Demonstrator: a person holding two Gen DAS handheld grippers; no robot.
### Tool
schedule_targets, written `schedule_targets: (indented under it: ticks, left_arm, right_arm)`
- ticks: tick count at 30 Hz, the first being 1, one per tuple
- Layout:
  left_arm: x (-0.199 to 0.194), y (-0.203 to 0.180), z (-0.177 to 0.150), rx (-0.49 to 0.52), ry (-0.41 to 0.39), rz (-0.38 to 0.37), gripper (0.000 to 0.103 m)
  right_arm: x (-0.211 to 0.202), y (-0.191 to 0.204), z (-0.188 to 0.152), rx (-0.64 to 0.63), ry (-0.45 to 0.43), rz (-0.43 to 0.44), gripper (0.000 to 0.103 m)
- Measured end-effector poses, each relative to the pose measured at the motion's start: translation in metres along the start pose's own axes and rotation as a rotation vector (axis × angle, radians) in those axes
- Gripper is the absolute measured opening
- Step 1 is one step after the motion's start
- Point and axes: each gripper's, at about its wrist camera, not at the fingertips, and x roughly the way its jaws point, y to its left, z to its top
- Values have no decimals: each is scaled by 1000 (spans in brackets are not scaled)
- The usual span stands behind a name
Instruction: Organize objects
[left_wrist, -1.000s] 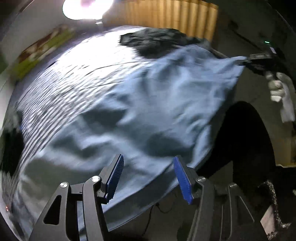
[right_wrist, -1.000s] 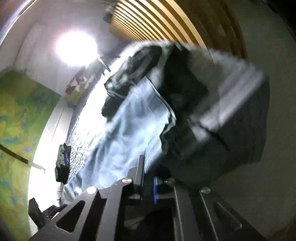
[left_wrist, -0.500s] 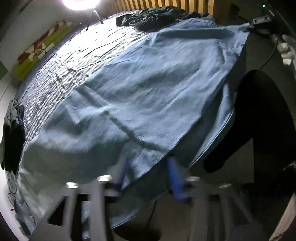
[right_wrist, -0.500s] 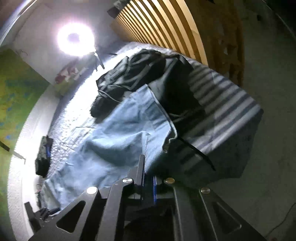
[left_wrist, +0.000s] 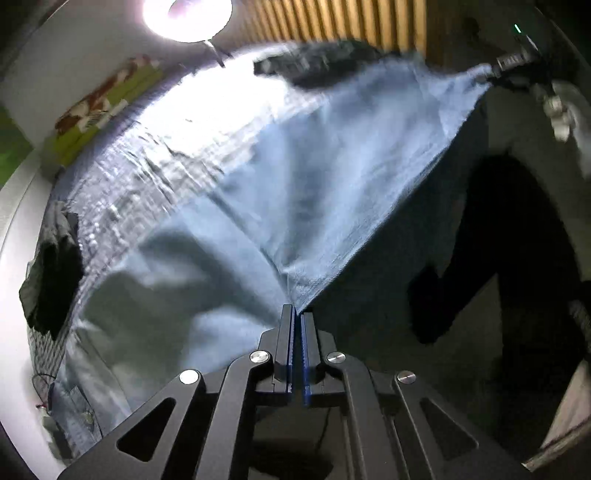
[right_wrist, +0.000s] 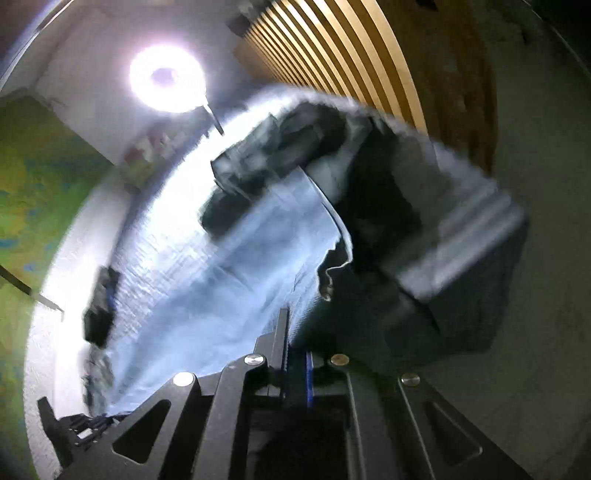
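Both sets of jaws were pressed together on the blue cloth (left_wrist: 295, 177): the left gripper (left_wrist: 296, 317) pinched one edge, the right gripper (right_wrist: 295, 332) another. The cloth hung stretched over the bed (left_wrist: 155, 147), unfolded; folding seemingly remained, and the dark clothes (left_wrist: 325, 62) by the bed's head lay unsorted.

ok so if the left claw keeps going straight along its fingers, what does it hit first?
The blue cloth. The left claw is already shut on its edge, so pushing on would likely just bunch the fabric against the bed behind it; depth is unclear.
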Motion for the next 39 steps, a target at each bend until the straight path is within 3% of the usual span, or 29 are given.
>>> schedule_targets:
  ticks: [3, 7, 9, 11, 14, 16, 18, 21, 25, 29, 31, 33, 34, 37, 39]
  left_arm:
    - [38, -10, -9, -8, 132, -56, 6]
    - [26, -18, 1, 12, 122, -106, 11]
    - [9, -14, 17, -8, 86, -126, 41]
    - [-11, -9, 43, -19, 22, -141, 54]
    - [-22, -13, 84, 0, -34, -147, 54]
    - [-15, -20, 114, 45, -53, -114, 54]
    - [-3, -31, 139, 76, -59, -130, 54]
    - [27, -48, 171, 117, -51, -121, 54]
    - [73, -48, 202, 75, -22, -151, 54]
    - [92, -50, 219, 82, -13, -170, 54]
    - [98, -51, 222, 92, -5, -174, 54]
    - [106, -53, 223, 93, 4, -193, 54]
    - [110, -55, 223, 98, 6, -197, 54]
    - [121, -59, 220, 107, 17, -208, 54]
    - [125, -59, 218, 102, 23, -218, 54]
  right_arm:
    - [34, -25, -20, 40, 74, -45, 8]
    - [38, -45, -30, 83, 76, -15, 15]
    - [28, -46, -30, 48, 44, -58, 21]
    - [17, -46, -26, 26, 9, -64, 26]
    - [1, -42, -8, -12, -74, -54, 27]
    - [-4, -40, 7, -42, -91, -47, 27]
    - [-3, -40, 25, -61, -101, -10, 28]
    - [17, -31, 46, -140, -56, 31, 38]
    - [63, -26, 66, -155, 17, 44, 38]
    - [91, -13, 66, -202, 59, 68, 38]
    - [97, -10, 62, -220, 48, 28, 25]
    - [90, -1, 53, -257, -16, -13, 18]
    - [84, 6, 48, -288, -52, -21, 17]
    - [71, 46, 16, -552, -186, -133, 14]
    - [73, 74, -10, -756, -224, -209, 14]
